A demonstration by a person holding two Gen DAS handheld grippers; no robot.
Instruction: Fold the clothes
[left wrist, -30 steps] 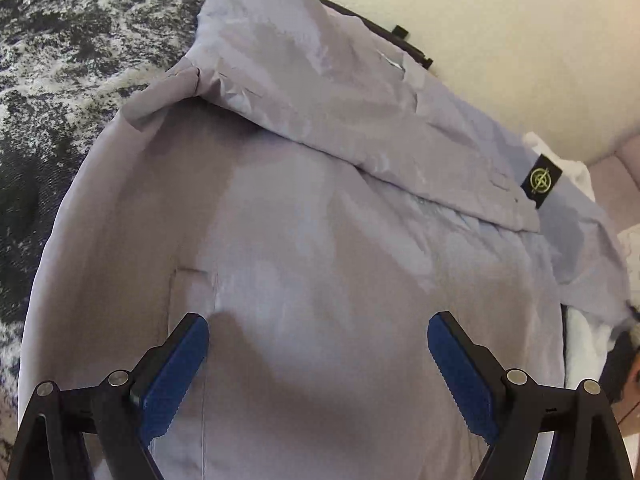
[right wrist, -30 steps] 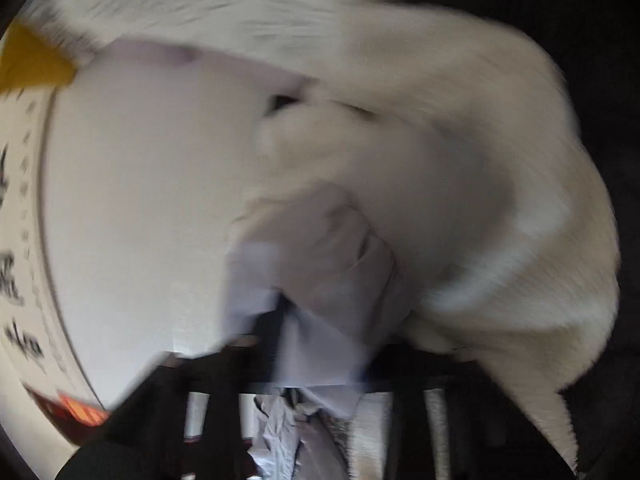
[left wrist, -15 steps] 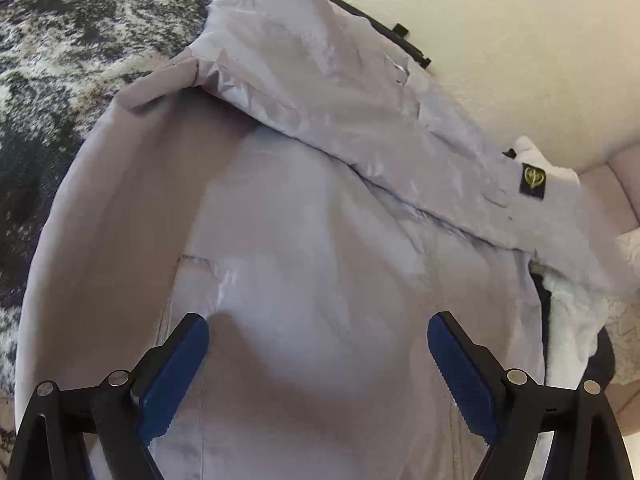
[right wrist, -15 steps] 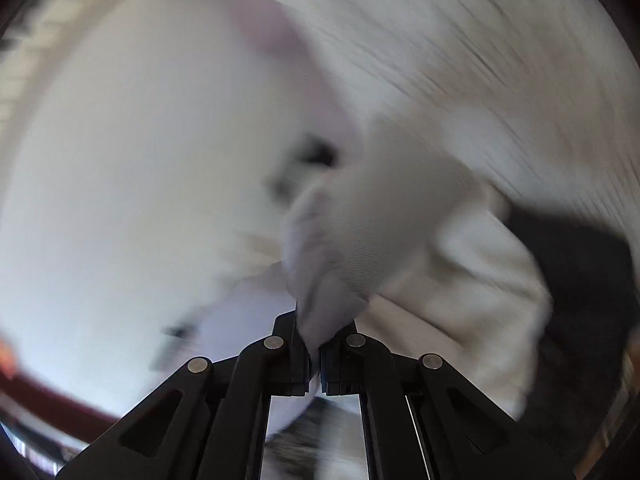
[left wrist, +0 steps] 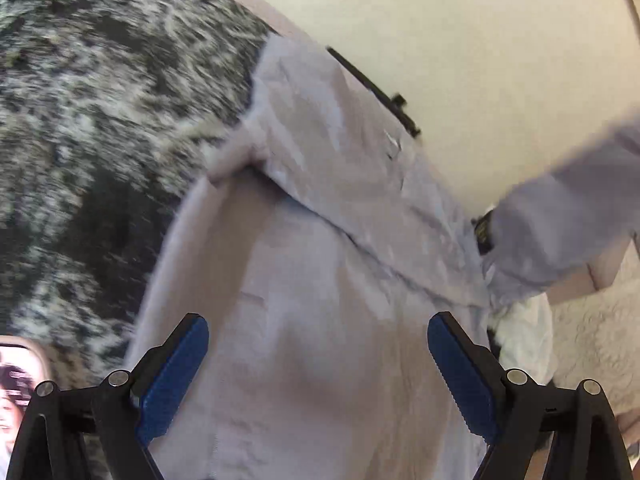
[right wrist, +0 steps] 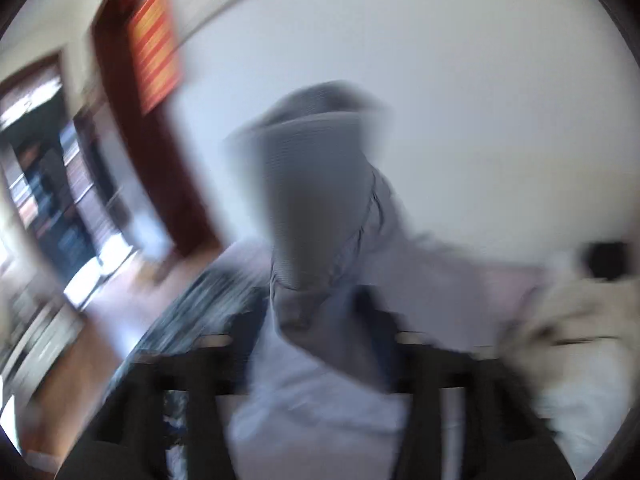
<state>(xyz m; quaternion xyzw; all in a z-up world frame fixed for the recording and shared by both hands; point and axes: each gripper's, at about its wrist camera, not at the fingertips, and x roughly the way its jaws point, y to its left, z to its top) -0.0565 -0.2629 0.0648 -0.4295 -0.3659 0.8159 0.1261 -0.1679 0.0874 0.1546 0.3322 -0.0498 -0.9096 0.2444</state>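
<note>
Grey jacket (left wrist: 320, 300) is seen spread flat on a bed covered by a dark, white-mottled blanket (left wrist: 100, 120), close to a cream wall (left wrist: 500, 60). One sleeve (left wrist: 568, 208) is lifted off the garment at the right, a dark badge (left wrist: 485, 232) showing on it. The left claw (left wrist: 318, 372) is held above the jacket's body with its blue pads (left wrist: 176, 376) wide apart and nothing gripped. In the heavily blurred right wrist view, the right claw (right wrist: 316, 344) is seen with its jaws opening; the ribbed cuff (right wrist: 316, 200) and sleeve cloth stand between them, apparently no longer pinched. White fleecy fabric (left wrist: 592, 340) lies beside the jacket.
</note>
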